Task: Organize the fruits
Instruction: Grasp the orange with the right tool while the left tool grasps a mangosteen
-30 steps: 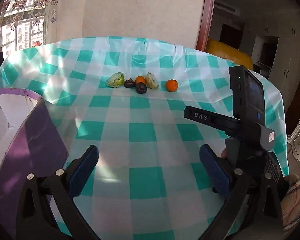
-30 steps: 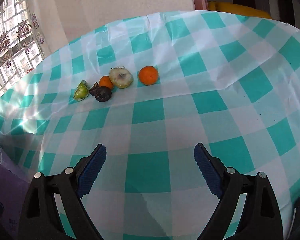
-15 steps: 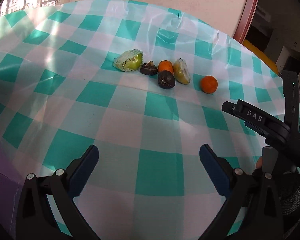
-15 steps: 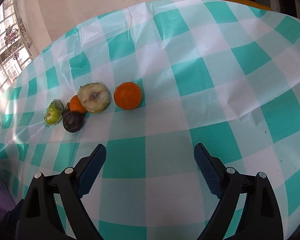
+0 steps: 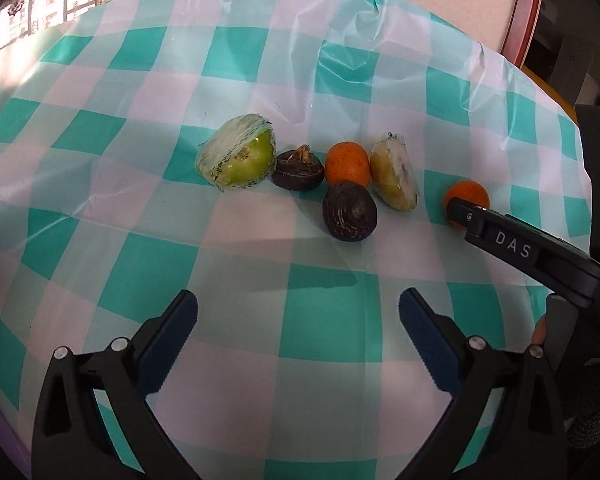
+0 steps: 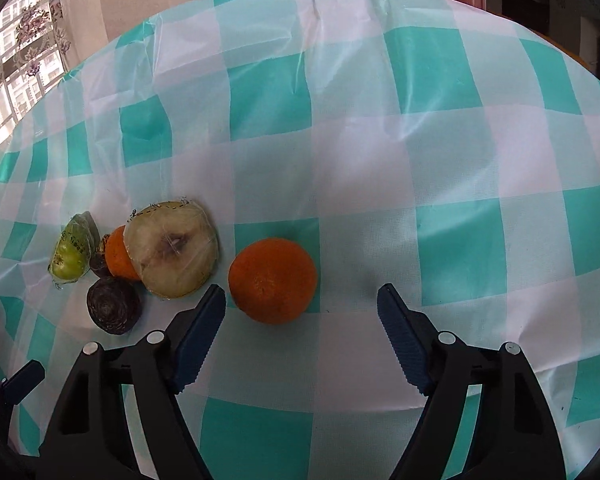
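Observation:
Several fruits lie in a row on the checked tablecloth (image 5: 328, 312). In the left wrist view: a wrapped green half fruit (image 5: 239, 157), a dark brown fruit with a stem (image 5: 297, 174), a small orange (image 5: 347, 164), a dark round fruit (image 5: 350, 212), a wrapped pale half fruit (image 5: 394, 179) and a lone orange (image 5: 469, 196) partly behind the right tool. My left gripper (image 5: 298, 334) is open and empty, short of the dark round fruit. My right gripper (image 6: 301, 330) is open, its fingertips just short of the lone orange (image 6: 273, 280). The wrapped pale half (image 6: 172, 249) lies left of it.
The right tool's body (image 5: 540, 256) stands at the right edge of the left wrist view. A wall and a wooden door frame (image 5: 524, 12) lie beyond the table's far edge. A window (image 6: 8, 52) is at the far left.
Both grippers have moved forward toward the fruits, which now look larger. The right gripper has closed in on the lone orange. The purple box has left the left wrist view.

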`<move>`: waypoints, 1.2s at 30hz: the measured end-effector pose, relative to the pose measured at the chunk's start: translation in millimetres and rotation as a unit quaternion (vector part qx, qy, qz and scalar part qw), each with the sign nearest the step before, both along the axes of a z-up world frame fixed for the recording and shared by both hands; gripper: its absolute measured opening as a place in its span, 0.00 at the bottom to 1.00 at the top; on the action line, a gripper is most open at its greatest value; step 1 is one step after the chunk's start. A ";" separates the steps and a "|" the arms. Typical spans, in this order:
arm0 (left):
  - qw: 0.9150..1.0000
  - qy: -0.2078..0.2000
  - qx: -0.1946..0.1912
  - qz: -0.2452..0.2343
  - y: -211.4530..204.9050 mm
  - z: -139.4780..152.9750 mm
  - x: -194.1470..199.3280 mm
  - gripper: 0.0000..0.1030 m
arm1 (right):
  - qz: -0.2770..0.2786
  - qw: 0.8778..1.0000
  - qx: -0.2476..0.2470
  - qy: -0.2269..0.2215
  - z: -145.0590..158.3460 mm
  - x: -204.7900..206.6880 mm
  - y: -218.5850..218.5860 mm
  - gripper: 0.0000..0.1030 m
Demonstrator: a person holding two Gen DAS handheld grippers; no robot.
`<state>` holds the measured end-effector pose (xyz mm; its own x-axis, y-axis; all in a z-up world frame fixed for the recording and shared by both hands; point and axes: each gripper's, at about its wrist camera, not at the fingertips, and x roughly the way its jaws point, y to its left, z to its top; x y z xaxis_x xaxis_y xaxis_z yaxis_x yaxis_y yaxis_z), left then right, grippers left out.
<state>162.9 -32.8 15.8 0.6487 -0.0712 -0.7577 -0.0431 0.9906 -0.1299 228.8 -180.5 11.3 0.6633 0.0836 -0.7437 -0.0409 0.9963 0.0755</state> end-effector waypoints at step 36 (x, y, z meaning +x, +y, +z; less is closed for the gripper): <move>0.999 -0.039 -0.027 0.013 9.2 11.6 44.7 0.37 | -0.038 0.985 0.170 -0.009 -5.3 -3.9 -42.5 0.43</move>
<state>207.6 -23.6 27.4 0.7083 -0.0937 -0.6997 -0.0556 0.9807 -0.1876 224.9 -223.0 6.0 0.6896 0.2755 -0.6697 0.0294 0.9134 0.4060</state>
